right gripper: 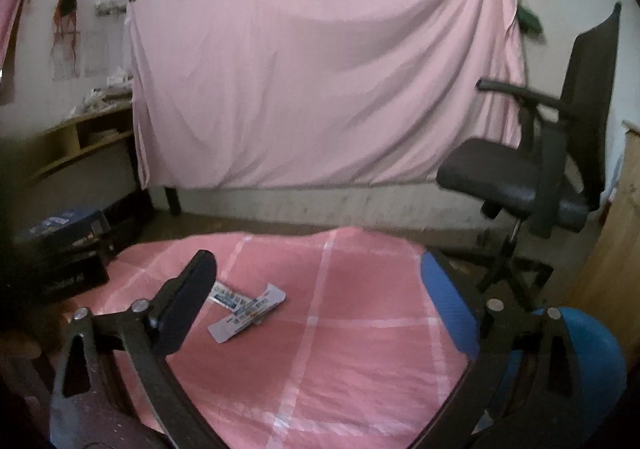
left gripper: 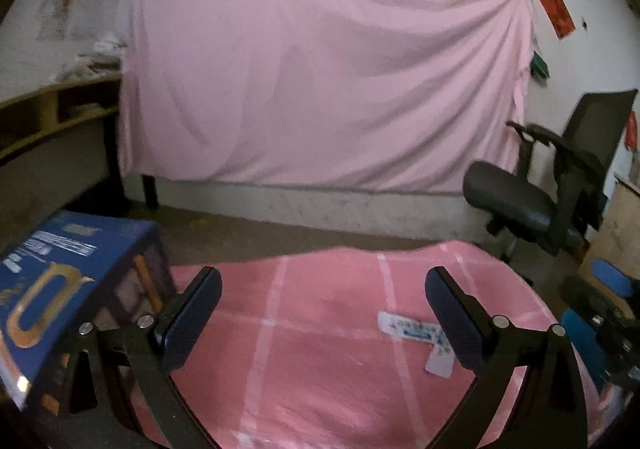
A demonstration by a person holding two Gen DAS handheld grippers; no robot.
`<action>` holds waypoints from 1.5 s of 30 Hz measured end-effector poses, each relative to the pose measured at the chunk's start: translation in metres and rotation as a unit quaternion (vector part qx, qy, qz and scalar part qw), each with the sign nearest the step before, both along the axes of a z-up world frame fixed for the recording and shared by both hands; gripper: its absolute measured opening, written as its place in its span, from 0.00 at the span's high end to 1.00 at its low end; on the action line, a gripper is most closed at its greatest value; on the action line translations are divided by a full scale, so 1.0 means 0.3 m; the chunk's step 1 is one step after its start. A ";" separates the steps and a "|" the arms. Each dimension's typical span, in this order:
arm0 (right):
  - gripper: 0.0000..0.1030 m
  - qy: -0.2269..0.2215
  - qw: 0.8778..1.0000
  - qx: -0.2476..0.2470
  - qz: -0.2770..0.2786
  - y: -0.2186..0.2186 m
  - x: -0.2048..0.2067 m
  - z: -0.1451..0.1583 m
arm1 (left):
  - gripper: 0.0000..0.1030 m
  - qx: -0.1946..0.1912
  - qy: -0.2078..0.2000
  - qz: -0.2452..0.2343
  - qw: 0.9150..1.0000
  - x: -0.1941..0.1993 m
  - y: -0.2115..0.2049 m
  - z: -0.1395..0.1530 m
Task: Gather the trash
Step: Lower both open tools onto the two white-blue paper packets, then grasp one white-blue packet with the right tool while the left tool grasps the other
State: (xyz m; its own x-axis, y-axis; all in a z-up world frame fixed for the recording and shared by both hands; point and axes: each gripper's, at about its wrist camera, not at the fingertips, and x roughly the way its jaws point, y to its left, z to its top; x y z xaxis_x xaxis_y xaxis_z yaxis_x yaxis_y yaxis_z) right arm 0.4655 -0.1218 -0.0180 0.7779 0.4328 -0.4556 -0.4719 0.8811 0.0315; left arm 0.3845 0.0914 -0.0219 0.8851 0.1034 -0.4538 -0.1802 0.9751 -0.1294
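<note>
A torn white-and-blue wrapper [right gripper: 246,307] lies on the pink checked cloth [right gripper: 352,361] of a table. In the left wrist view the wrapper [left gripper: 416,331] lies just left of my left gripper's right finger. My left gripper [left gripper: 324,313] is open and empty above the cloth. My right gripper [right gripper: 320,309] is open and empty, with the wrapper just right of its left finger [right gripper: 184,305]. A blue bin [right gripper: 588,365] sits low behind the right finger at the table's right edge.
A blue printed box [left gripper: 52,289] stands at the table's left side. A black office chair [right gripper: 540,153] stands at the right. A pink sheet [left gripper: 320,81] hangs over the back wall. A wooden shelf [left gripper: 48,113] is at the left.
</note>
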 end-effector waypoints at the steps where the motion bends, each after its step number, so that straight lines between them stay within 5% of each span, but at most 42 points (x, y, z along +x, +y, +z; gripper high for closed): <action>1: 0.00 0.014 1.000 -0.006 0.004 0.008 0.016 -0.013 | 0.13 0.001 0.004 -0.006 1.000 0.007 -0.006 0.002; 7: 0.28 0.105 0.992 -0.060 0.047 0.104 0.134 -0.095 | 0.41 -0.013 0.055 -0.042 0.998 0.071 -0.021 -0.027; 12: 0.35 0.166 0.981 -0.068 0.071 0.157 0.200 -0.158 | 0.62 -0.091 0.116 -0.067 0.987 0.141 0.017 -0.080; 21: 0.35 0.228 0.968 -0.060 0.084 0.206 0.238 -0.220 | 0.64 -0.145 0.150 -0.065 0.976 0.175 0.055 -0.108; 23: 0.46 0.228 0.968 -0.066 0.082 0.214 0.233 -0.224 | 0.64 -0.148 0.153 -0.068 0.975 0.176 0.061 -0.107; 30: 0.59 0.240 0.968 -0.020 0.076 0.149 0.209 -0.218 | 0.64 -0.170 0.154 -0.076 0.970 0.194 0.083 -0.116; 45: 0.65 0.187 0.982 -0.016 -0.013 -0.028 0.109 -0.141 | 0.61 -0.197 0.156 -0.103 0.962 0.227 0.058 -0.121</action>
State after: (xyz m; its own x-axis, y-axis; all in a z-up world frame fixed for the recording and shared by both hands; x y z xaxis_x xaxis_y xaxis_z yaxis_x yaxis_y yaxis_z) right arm 0.4981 -0.1301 -0.0602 0.5640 0.3956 -0.7249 -0.4099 0.8961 0.1702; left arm 0.4526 0.1089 -0.0583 0.6819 -0.2950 -0.6693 -0.0783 0.8804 -0.4678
